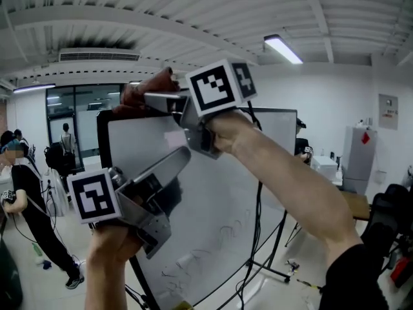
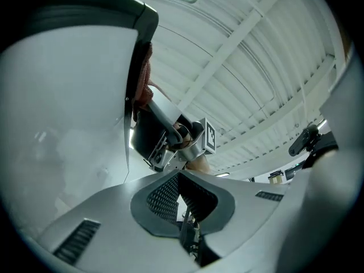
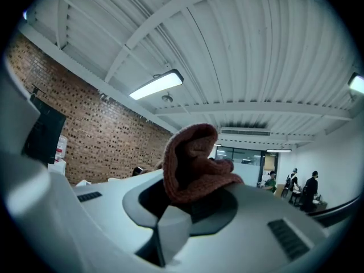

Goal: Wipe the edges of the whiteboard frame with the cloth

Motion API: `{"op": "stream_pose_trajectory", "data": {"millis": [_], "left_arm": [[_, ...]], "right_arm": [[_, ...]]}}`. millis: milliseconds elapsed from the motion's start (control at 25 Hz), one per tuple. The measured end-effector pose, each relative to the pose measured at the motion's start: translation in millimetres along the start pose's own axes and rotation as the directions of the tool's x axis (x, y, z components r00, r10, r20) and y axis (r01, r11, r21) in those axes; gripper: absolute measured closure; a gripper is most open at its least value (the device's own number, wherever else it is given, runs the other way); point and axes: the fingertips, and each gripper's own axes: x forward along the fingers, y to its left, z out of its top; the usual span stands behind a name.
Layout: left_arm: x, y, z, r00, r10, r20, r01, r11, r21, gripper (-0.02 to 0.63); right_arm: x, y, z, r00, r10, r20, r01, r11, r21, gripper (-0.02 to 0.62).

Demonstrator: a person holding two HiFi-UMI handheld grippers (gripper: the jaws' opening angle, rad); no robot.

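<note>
White ribbed ceiling (image 1: 193, 18) fills the top of the head view, above the whiteboard (image 1: 219, 199) at centre. My right gripper (image 1: 161, 101) pinches the reddish-brown cloth (image 1: 151, 86) at the top edge of the board's black frame (image 1: 102, 148), upper left of centre. My left gripper (image 1: 177, 162), lower left, has its jaws pressed together on nothing, in front of the board face.

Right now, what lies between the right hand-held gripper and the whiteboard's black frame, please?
The reddish-brown knitted cloth, clamped in its jaws; head view.

Pale floor (image 1: 308, 254); whiteboard stand's black legs (image 1: 271, 273) on it
</note>
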Motion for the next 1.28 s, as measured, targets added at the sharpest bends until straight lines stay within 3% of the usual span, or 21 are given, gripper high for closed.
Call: {"op": "stream_pose_trajectory", "data": {"millis": [200,440,920,1280], "left_arm": [[10,10,-11,0.999,0.042,-0.016,-0.042,0.999,0.016,0.609],[7,16,-20,0.997,0.037,-0.064,-0.037,0.999,0.010,0.609],[4,5,-38,0.986,-0.082,-0.145,0.079,0.997,-0.026,0.609],[29,26,-47,0.988,-0.046,-0.147,0.044,0.999,-0.022,0.609]], "right_arm": [[-4,-8,-4,0.999,0.047,0.018,-0.048,0.999,0.023,0.517],[-3,-9,-4,0.998,0.057,0.037,-0.058,0.998,0.034,0.517],[-17,-30,-8,0.998,-0.042,0.047,0.039,0.998,0.055,0.517],[-38,-53,-13,0.998,-0.012,0.054,0.010,0.999,0.051,0.517]]}}
